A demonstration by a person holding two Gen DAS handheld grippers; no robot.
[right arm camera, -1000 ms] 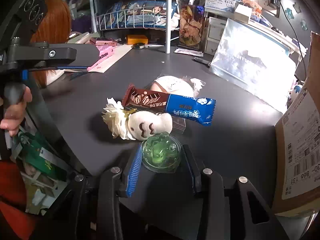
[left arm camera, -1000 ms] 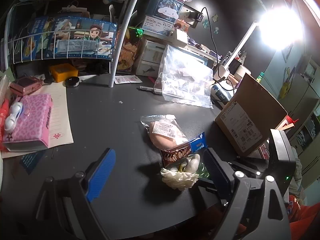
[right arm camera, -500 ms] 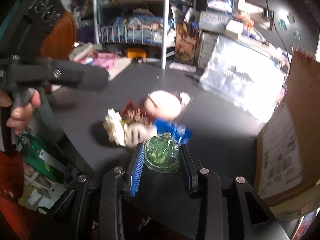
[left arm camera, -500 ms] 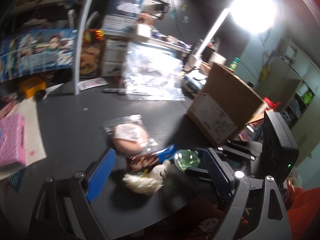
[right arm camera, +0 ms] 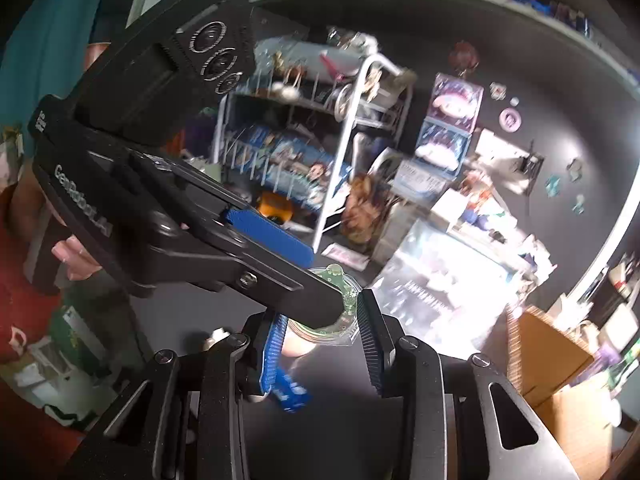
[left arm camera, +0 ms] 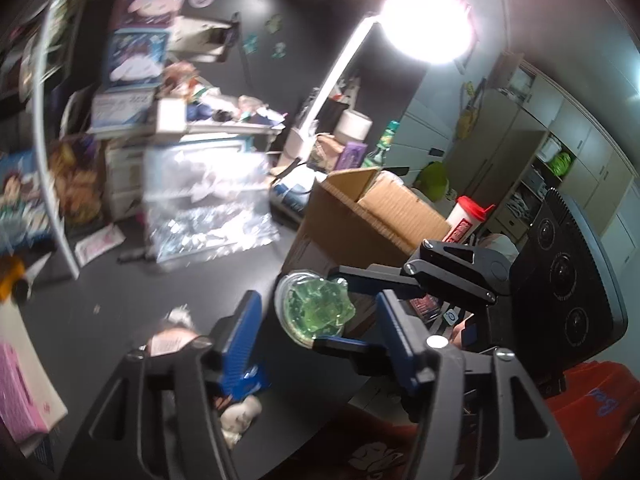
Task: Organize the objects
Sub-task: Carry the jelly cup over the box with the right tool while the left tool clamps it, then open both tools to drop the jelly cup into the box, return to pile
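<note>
A dark desk [left arm camera: 188,280] fills the lower half of both views, crowded at the back with a white wire rack [right arm camera: 348,152], boxes of printed cards and a clear plastic bag [left arm camera: 208,208], all under a glaring lamp [left arm camera: 428,24]. An open cardboard box [left arm camera: 360,216] stands at the right side of the desk, with a red-capped white bottle [left arm camera: 466,220] behind it.

The task's thing — a small clear dome capsule with a green figure inside [left arm camera: 316,308] — is off the desk, up in the air in front of the cardboard box. The right claw [right arm camera: 320,344] is clamped on it, one blue-ribbed pad and one black pad pressing its sides. In the left wrist view the capsule sits between the blue pads of the left claw [left arm camera: 316,332], whose jaws have just been closing around it; a gap shows on each side, so those pads do not press it. From the right wrist view, one black finger of the left claw crosses over the top of the capsule, hiding part of it.

Below on the desk lie a blue-ended snack wrapper [right arm camera: 292,392], a small white plush [left arm camera: 240,420] and a pinkish bagged item [left arm camera: 168,340], blurred. A hand [right arm camera: 76,252] grips the left claw's handle.
</note>
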